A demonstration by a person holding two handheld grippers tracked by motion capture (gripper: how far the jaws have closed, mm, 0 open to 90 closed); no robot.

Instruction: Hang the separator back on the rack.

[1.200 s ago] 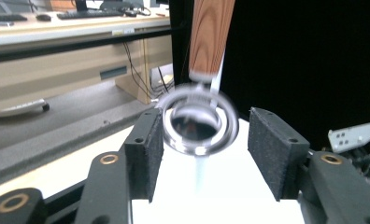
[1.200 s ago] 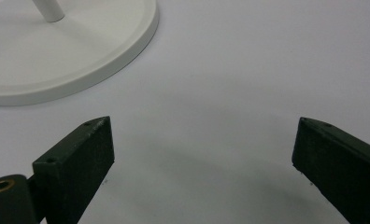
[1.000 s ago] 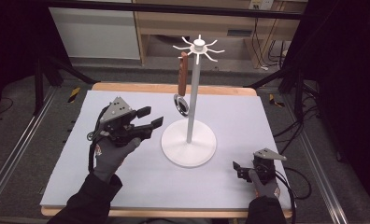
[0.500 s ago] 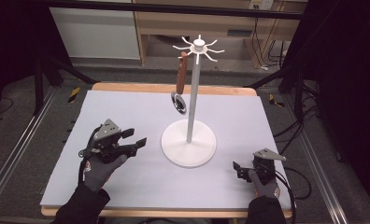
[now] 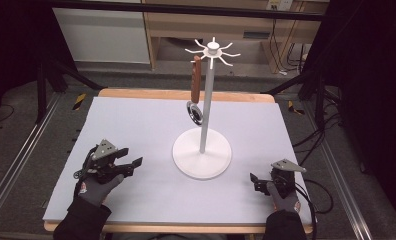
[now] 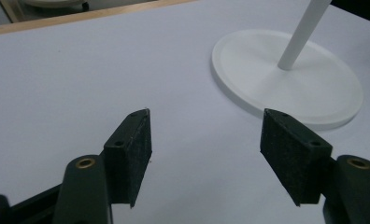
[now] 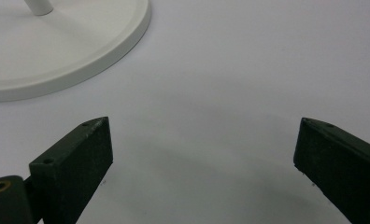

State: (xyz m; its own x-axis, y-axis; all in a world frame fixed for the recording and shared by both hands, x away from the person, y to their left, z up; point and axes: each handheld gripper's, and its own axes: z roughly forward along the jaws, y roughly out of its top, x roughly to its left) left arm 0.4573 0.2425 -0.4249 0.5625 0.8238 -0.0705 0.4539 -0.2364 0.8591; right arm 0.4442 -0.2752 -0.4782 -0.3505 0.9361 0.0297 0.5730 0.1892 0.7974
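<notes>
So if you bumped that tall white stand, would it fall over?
Probably not easily: the white stand sits on a wide round base, which should steady it. A push high on its thin pole might rock it, and the brown-handled utensil hanging from one hook would likely swing.

Rectangular table (image 5: 151,92) with a light wooden edge, visible along the far side and the near corners. Covered almost fully by a pale lavender-grey mat (image 5: 136,125), flat and smooth. Standing on the mat, right of centre: white rack stand (image 5: 202,159) with a round, flat base and a thin upright pole. Base rim raised slightly, resting flush on the mat, seen close in the left gripper view (image 6: 286,79) and the right gripper view (image 7: 57,51). Resting low at the near left of the mat: left gripper (image 5: 128,165). Near the right front corner: right gripper (image 5: 256,181). Contact with the mat not discernible for either gripper.
</notes>
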